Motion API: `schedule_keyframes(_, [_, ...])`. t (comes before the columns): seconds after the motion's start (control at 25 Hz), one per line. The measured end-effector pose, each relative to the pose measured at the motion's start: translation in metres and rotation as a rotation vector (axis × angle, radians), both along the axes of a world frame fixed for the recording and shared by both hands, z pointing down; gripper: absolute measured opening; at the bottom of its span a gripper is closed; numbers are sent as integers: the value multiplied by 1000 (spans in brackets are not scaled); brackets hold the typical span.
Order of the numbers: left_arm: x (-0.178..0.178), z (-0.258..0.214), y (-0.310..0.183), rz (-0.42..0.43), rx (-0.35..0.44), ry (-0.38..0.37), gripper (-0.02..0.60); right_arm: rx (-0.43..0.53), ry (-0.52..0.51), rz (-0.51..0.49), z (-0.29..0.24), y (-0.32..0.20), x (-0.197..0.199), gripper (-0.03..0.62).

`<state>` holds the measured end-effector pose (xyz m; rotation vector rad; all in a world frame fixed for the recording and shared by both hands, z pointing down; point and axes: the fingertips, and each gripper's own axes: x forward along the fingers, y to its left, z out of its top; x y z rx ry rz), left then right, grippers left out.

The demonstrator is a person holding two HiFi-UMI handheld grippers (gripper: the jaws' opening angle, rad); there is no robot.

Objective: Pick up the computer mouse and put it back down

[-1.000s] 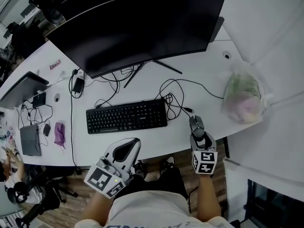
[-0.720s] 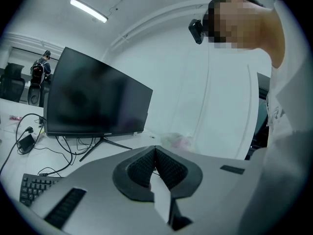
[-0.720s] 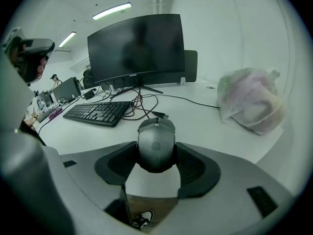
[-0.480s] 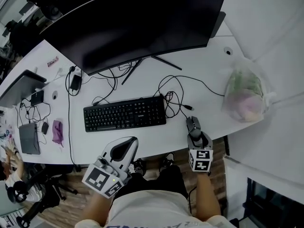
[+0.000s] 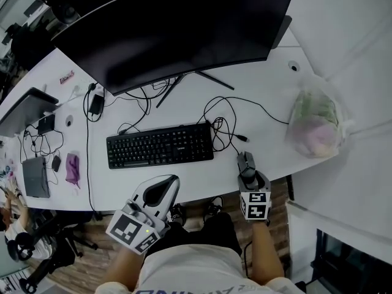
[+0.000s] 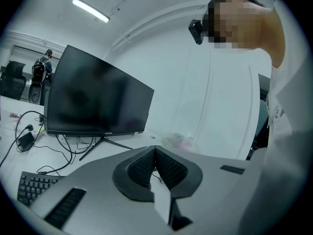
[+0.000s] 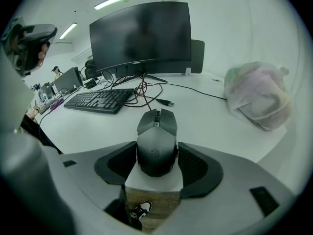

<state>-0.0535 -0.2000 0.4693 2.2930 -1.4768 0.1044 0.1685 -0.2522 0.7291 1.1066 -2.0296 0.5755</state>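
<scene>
A black computer mouse (image 5: pixel 245 163) (image 7: pixel 156 141) lies at the near edge of the white desk (image 5: pixel 202 173), with its cable running off toward the keyboard. My right gripper (image 5: pixel 248 175) (image 7: pixel 156 154) reaches in from the desk's front edge and is shut on the mouse, one pad against each side of its rear half. In the right gripper view the mouse's tail end sits just over the desk edge, with the floor visible below. My left gripper (image 5: pixel 160 192) (image 6: pixel 155 166) is held below the desk's front edge, shut, with nothing in it.
A black keyboard (image 5: pixel 160 145) (image 7: pixel 98 100) lies left of the mouse. A big curved monitor (image 5: pixel 177 29) stands behind it. Loose cables (image 5: pixel 223 127) coil between keyboard and mouse. A filled plastic bag (image 5: pixel 315 124) (image 7: pixel 259 94) sits at the right.
The right gripper and the mouse have shifted slightly left and toward the desk's near edge. The left gripper has stayed where it was.
</scene>
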Motion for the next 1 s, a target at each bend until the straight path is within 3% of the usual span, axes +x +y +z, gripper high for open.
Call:
schedule_keyframes(0.24, [0,-5,3,11,13,2,5,26,2,-6,-12,0,0,273])
schedule_keyframes(0.6, [-2,-22,8,32,61,10,5,167,-38,22,-62,-6,-2,268])
schedule_keyframes(1.0, [-8,-40,23,55,105,39,5,340,-50,80,-137,-3,-4,117])
